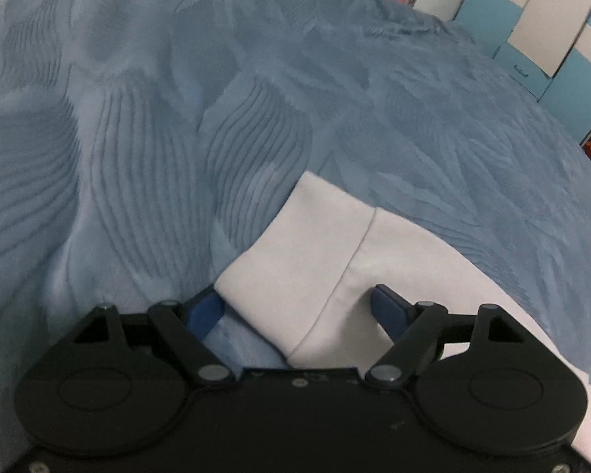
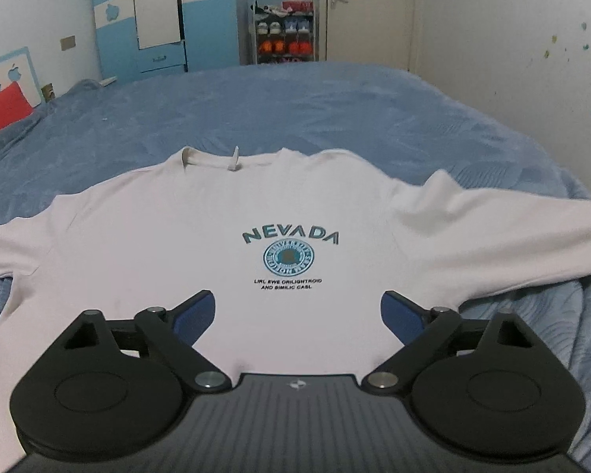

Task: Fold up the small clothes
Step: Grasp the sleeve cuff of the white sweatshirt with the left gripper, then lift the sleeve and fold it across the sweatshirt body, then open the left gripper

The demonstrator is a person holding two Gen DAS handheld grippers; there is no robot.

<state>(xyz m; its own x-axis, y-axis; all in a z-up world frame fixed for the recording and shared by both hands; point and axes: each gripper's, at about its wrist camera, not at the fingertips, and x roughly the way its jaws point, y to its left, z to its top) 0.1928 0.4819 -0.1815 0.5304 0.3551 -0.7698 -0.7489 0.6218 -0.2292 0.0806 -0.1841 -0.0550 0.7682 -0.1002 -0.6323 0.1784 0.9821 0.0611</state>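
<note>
A white long-sleeved sweatshirt with a teal "NEVADA" print lies face up, spread flat on a blue bedspread, sleeves out to both sides. My right gripper is open and empty, above the shirt's lower hem and facing the collar. In the left wrist view one sleeve cuff lies between the open blue fingers of my left gripper. The jaws stand wide on either side of the cuff and do not pinch it.
The bedspread fills the left wrist view. A red pillow lies at the far left of the bed. Behind the bed stand a blue and white wardrobe, a shoe rack and a door.
</note>
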